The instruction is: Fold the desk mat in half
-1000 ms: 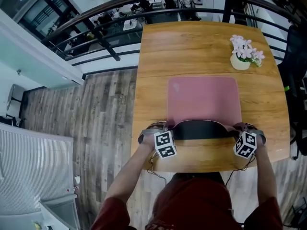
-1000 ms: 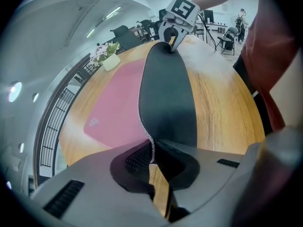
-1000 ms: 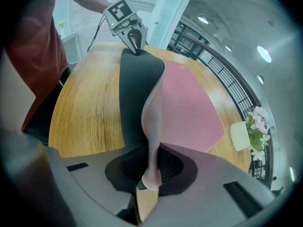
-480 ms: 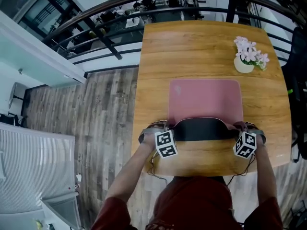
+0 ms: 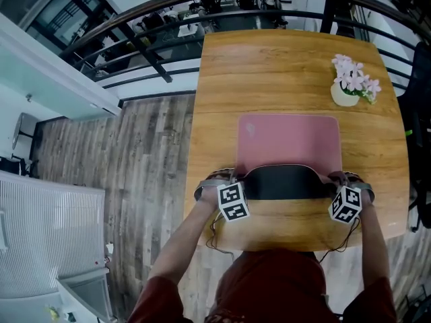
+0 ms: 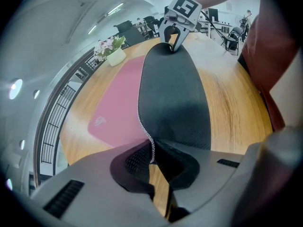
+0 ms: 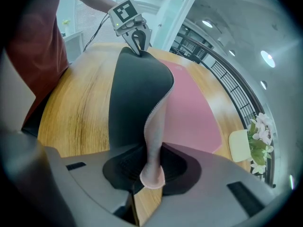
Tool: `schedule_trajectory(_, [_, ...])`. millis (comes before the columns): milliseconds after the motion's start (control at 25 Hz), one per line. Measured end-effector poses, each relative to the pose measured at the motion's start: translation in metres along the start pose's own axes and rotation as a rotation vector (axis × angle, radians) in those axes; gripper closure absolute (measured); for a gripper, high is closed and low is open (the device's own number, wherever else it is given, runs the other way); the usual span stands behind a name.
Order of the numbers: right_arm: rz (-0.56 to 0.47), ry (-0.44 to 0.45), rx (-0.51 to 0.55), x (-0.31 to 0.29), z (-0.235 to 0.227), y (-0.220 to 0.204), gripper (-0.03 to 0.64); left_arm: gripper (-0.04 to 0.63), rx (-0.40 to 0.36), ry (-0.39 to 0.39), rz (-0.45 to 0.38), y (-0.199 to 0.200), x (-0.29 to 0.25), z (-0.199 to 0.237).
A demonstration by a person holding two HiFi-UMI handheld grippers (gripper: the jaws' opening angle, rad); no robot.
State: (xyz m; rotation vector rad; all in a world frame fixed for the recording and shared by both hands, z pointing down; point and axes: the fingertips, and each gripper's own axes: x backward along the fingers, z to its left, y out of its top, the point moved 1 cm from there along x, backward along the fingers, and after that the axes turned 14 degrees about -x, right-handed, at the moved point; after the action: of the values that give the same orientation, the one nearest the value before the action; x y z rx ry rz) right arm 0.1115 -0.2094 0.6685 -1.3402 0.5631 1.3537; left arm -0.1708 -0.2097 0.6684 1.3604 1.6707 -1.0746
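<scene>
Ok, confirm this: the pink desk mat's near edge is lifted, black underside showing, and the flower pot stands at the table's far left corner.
Not left: the head view shows the flower pot at the far right corner of the table. The rest holds: the near edge of the pink desk mat is lifted, black underside showing.

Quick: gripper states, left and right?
Left gripper: shut on the mat.
Right gripper: jaws have just been opening; mat corner between them, no longer pinched.
</scene>
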Motion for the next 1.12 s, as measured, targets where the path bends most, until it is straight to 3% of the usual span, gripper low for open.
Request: schedule_trajectory(1120, [-0.014, -0.028, -0.003, -0.019, -0.050, 0.016, 0.483, 0.560, 0.002, 0.012, 0.020, -0.012, -0.021, 0.049])
